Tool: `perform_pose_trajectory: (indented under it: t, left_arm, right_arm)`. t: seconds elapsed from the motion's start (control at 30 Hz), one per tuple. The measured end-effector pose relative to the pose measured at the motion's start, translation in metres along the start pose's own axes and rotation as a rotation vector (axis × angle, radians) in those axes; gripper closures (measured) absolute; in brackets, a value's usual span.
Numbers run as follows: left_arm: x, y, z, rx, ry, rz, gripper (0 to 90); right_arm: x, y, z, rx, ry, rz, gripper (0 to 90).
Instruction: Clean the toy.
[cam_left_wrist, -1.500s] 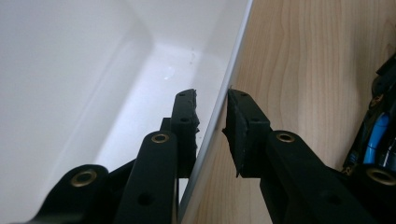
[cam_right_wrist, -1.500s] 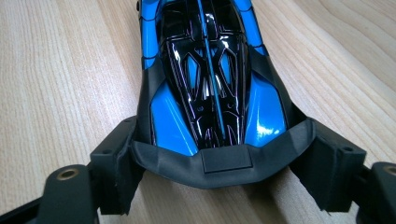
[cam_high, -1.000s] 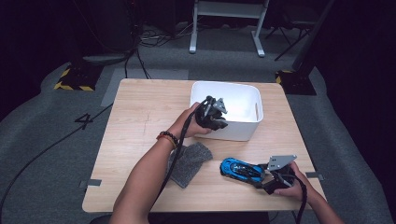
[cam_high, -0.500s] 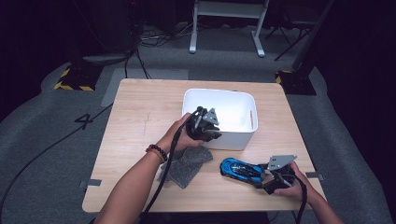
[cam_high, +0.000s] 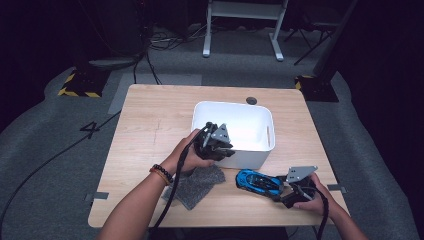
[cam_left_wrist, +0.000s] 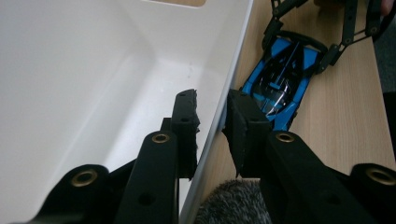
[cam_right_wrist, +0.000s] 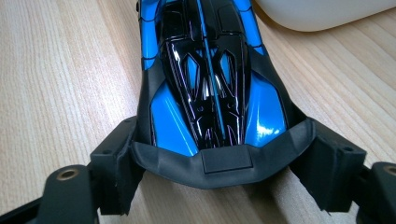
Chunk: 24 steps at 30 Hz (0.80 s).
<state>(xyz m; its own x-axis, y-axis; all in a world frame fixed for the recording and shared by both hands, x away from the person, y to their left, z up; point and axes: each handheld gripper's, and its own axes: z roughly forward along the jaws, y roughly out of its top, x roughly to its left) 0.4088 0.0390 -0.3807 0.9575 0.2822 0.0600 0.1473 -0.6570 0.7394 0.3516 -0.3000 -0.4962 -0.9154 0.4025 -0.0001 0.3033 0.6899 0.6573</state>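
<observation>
Toy car (cam_right_wrist: 212, 79) sat pinched at its tail by right gripper (cam_right_wrist: 219, 170); left gripper (cam_left_wrist: 212, 130), jaws just loosening, straddled bin (cam_high: 260, 125) wall. Best lift level, clearing rim.

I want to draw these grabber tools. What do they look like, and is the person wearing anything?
Both are black. The left gripper and right gripper each carry a grey three-cornered plate on top and trail a black cable. Their jaws are black linked bars with brass-coloured rivets and thick black pads. The arms are bare; a beaded bracelet circles the left wrist.
</observation>
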Motion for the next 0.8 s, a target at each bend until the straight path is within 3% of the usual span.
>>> perform_pose_trajectory:
  t: [0.17, 0.33, 0.37, 0.4, 0.6, 0.67, 0.8]
  left_arm:
    - [-0.003, -0.002, -0.019, -0.044, 0.043, -0.01, 50.0]
    - [-0.01, -0.012, -0.032, -0.053, 0.096, -0.017, 30.7]
    - [-0.015, -0.019, -0.039, -0.044, 0.149, -0.017, 28.2]
    - [-0.017, -0.022, -0.043, -0.051, 0.157, -0.029, 24.9]
    - [-0.025, -0.041, -0.064, -0.077, 0.201, -0.07, 19.7]
    - [-0.033, -0.051, -0.072, -0.061, 0.245, -0.062, 18.6]
    - [-0.04, -0.068, -0.079, -0.072, 0.257, -0.081, 18.4]
  right_arm:
    - [-0.001, 0.0, 0.0, -0.006, 0.002, -0.002, 24.2]
    - [0.0, -0.001, 0.0, -0.004, -0.002, -0.008, 24.2]
    - [0.0, -0.001, 0.0, -0.008, -0.001, -0.008, 24.2]
    - [0.0, -0.001, 0.0, -0.005, -0.001, -0.008, 24.2]
    - [0.0, -0.002, -0.002, 0.004, -0.003, -0.009, 24.2]
    - [-0.001, -0.002, -0.002, 0.005, -0.001, -0.01, 24.2]
    - [-0.001, -0.002, -0.002, 0.006, 0.002, -0.012, 24.2]
